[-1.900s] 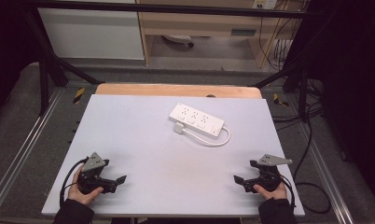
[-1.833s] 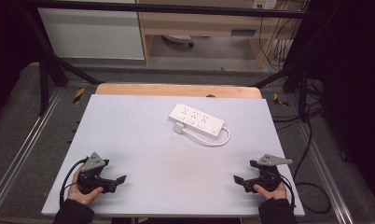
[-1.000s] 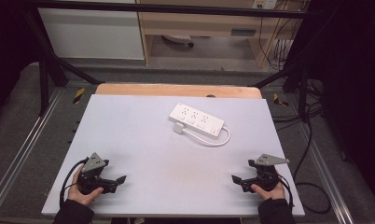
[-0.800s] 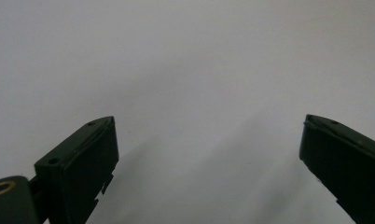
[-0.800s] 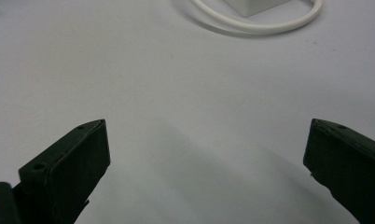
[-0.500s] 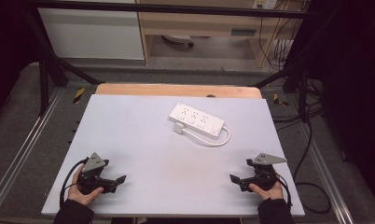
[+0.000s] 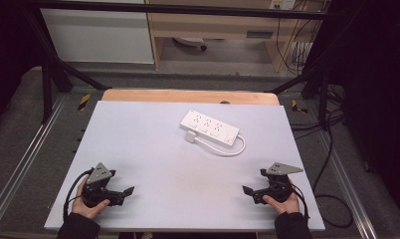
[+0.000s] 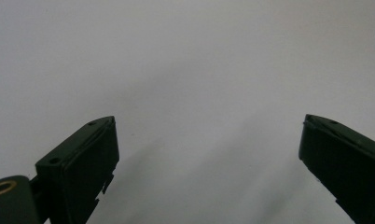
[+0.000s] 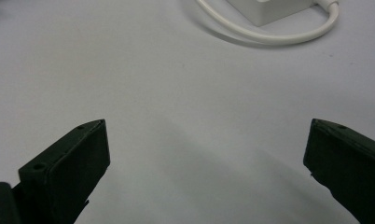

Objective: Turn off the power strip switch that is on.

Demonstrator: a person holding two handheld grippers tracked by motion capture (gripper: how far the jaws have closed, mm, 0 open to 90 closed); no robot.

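A white power strip (image 7: 210, 127) lies at the far middle of the pale table (image 7: 153, 149), its white cable (image 7: 233, 148) looped at its near right and its plug (image 7: 190, 137) beside it. My left gripper (image 7: 124, 193) rests near the front left edge, held by a hand, jaws pointing right. My right gripper (image 7: 250, 193) sits near the front right edge, jaws pointing left. Both are open with nothing between the jaws. The left gripper (image 8: 206, 140) looks onto bare table. Beyond the right gripper (image 9: 206, 144), the cable (image 9: 265, 37) curves past a corner of the strip (image 9: 279, 9).
A wooden board (image 7: 188, 95) borders the table's far edge. Metal rails (image 7: 34, 154) run along both sides, and dark cables (image 7: 327, 164) hang at the right. Shelving (image 7: 213, 25) stands beyond the table.
My right gripper has crept a little to the left along the front edge. The left gripper and the power strip have not moved.
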